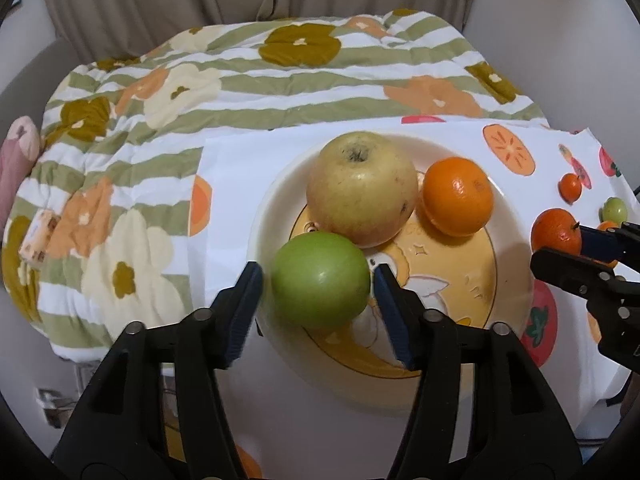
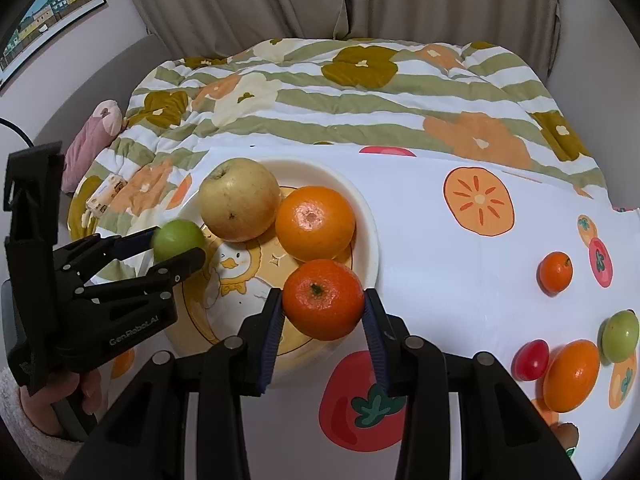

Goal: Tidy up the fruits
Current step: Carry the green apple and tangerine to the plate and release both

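1. Fruit is being gathered onto the plate (image 1: 272, 200), which sits on a white fruit-print sheet (image 2: 440, 216) laid over a floral quilt (image 1: 240, 72).
2. Left claw (image 1: 318, 284) brackets the green apple (image 1: 320, 280) at the plate's near-left rim; the right pad looks to be touching, the left pad shows a thin gap, so it seems to be either gripping lightly or letting go.
3. Right claw (image 2: 324, 300) holds a tangerine (image 2: 323, 299) between its pads, poised at the plate's near-right edge.
4. Already on the plate: a yellow apple (image 1: 362, 188) and an orange (image 1: 458, 196), resting against each other.
5. Next move, as judged: set each fruit into free plate space, then widen the claws and back out.
6. Obstacles: the two claws work near each other, and the yellow apple crowds the green one, so a nudge could roll fruit.
7. Loose fruit remains on the sheet to the right: a small tangerine (image 2: 555, 273), a red tomato (image 2: 531, 360), an oval orange fruit (image 2: 571, 376) and a small green fruit (image 2: 620, 336).
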`<state>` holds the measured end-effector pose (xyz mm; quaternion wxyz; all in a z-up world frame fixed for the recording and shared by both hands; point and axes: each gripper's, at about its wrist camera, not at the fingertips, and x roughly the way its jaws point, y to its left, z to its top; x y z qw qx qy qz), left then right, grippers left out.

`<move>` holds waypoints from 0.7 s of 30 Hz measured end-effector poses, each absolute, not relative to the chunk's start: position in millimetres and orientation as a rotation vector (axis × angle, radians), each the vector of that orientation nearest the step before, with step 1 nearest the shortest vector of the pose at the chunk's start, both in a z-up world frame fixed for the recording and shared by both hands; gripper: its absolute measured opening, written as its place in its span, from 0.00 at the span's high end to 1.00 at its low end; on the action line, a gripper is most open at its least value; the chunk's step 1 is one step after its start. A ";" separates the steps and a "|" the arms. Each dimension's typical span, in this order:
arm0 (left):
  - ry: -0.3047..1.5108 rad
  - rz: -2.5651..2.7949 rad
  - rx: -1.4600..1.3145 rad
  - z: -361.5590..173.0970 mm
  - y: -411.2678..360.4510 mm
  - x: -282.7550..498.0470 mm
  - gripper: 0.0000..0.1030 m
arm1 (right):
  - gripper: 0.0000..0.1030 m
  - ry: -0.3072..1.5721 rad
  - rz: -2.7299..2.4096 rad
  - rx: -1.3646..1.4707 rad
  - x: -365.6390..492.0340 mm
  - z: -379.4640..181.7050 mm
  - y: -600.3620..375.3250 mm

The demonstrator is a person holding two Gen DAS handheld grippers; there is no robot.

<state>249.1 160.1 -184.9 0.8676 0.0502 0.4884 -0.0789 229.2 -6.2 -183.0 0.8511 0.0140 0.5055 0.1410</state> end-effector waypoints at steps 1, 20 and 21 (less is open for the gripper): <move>1.013 -0.166 0.106 -182.3 160.0 247.9 0.14 | 0.65 1.062 0.296 0.028 228.7 -181.8 -6.5; 1.032 -0.062 0.108 -174.9 193.8 212.1 0.00 | 0.65 1.014 0.398 -0.004 222.3 -184.0 -0.8; 1.037 -0.058 0.105 -176.8 196.0 210.5 0.00 | 0.65 1.018 0.396 -0.004 224.2 -187.1 -0.7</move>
